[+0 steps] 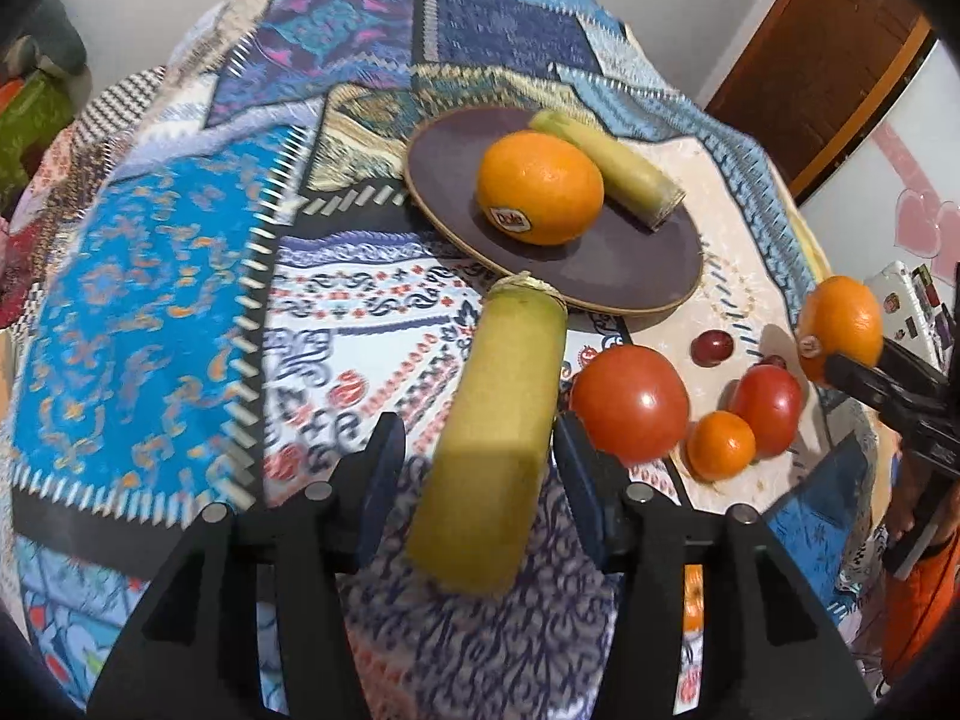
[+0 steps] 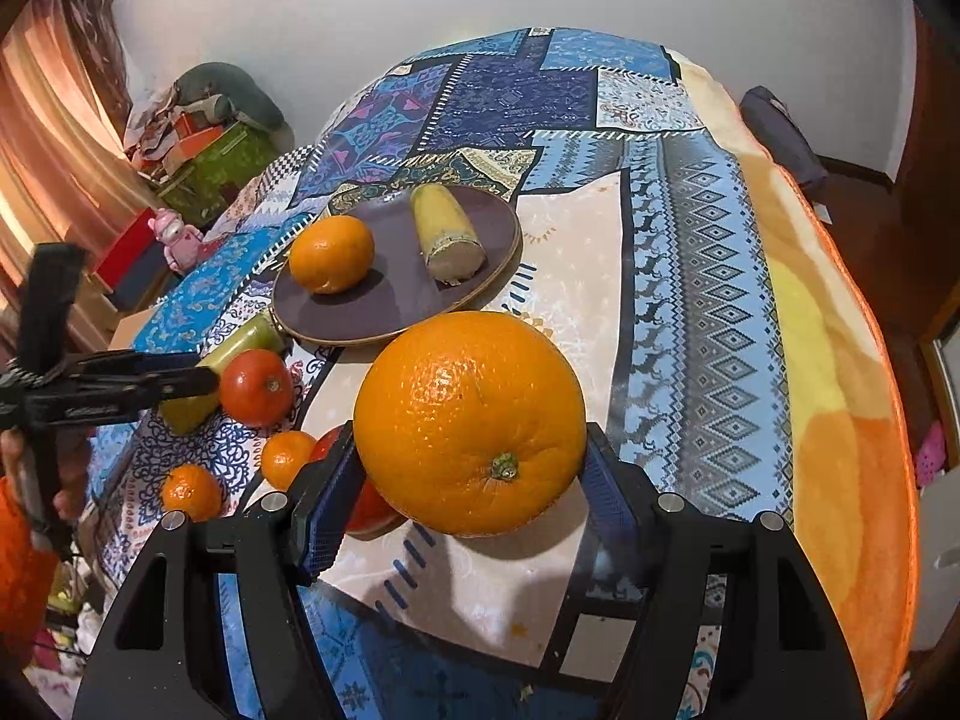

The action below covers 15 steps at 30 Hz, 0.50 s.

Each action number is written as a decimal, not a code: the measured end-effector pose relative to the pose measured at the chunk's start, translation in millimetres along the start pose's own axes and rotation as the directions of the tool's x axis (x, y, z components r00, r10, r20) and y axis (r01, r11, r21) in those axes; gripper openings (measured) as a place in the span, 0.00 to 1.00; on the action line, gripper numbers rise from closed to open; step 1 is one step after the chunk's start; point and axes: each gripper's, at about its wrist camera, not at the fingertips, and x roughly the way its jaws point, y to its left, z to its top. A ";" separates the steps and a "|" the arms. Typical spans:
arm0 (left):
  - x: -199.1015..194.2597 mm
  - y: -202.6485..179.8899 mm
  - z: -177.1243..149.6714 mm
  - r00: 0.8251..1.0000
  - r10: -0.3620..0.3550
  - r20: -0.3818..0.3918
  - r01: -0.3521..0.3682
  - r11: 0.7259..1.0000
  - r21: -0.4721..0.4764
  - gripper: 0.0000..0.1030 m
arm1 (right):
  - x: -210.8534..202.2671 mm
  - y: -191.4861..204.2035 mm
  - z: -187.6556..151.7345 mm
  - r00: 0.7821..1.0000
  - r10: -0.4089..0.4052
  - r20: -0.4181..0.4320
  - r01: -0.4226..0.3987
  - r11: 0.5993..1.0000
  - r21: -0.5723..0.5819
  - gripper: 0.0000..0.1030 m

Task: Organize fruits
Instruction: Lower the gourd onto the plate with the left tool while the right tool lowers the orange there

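Observation:
A dark round plate (image 1: 600,276) (image 2: 336,312) holds an orange (image 1: 540,186) (image 2: 331,252) and a yellow-green stalk piece (image 1: 618,171) (image 2: 447,234). My left gripper (image 1: 477,456) is shut on a second yellow-green stalk piece (image 1: 498,420), held just in front of the plate's near rim; it also shows in the right wrist view (image 2: 240,360). My right gripper (image 2: 471,474) is shut on a large orange (image 2: 471,420) above the cloth, right of the loose fruit; it shows in the left wrist view (image 1: 840,327).
Loose on the patchwork cloth (image 1: 150,300) lie two tomatoes (image 1: 630,399) (image 1: 768,408), a small mandarin (image 1: 720,444) and a dark red fruit (image 1: 711,348). The right wrist view shows a tomato (image 2: 255,387) and two mandarins (image 2: 288,459) (image 2: 192,492). Clutter stands at the far left.

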 end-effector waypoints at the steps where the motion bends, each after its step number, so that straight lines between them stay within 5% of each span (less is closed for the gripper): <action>1: 5.7 -2.5 0.9 1.000 0.007 -0.014 -0.007 1.000 0.009 0.50 | -0.2 -0.4 -0.4 1.000 0.004 0.000 -0.004 1.000 0.005 0.64; 6: 16.4 -12.6 4.3 0.998 0.062 0.009 -0.062 0.997 0.051 0.49 | -0.5 -0.2 -0.3 1.000 0.006 0.002 -0.006 1.000 0.003 0.64; 10: 16.5 -16.9 2.5 0.997 0.078 0.023 -0.079 0.995 0.065 0.39 | 1.4 1.8 2.0 1.000 0.011 0.006 -0.011 1.000 0.001 0.64; 15: 9.4 -6.4 -2.5 0.998 0.068 0.018 -0.067 0.997 -0.033 0.36 | 3.2 7.8 4.0 0.999 0.031 0.014 -0.031 1.000 0.000 0.64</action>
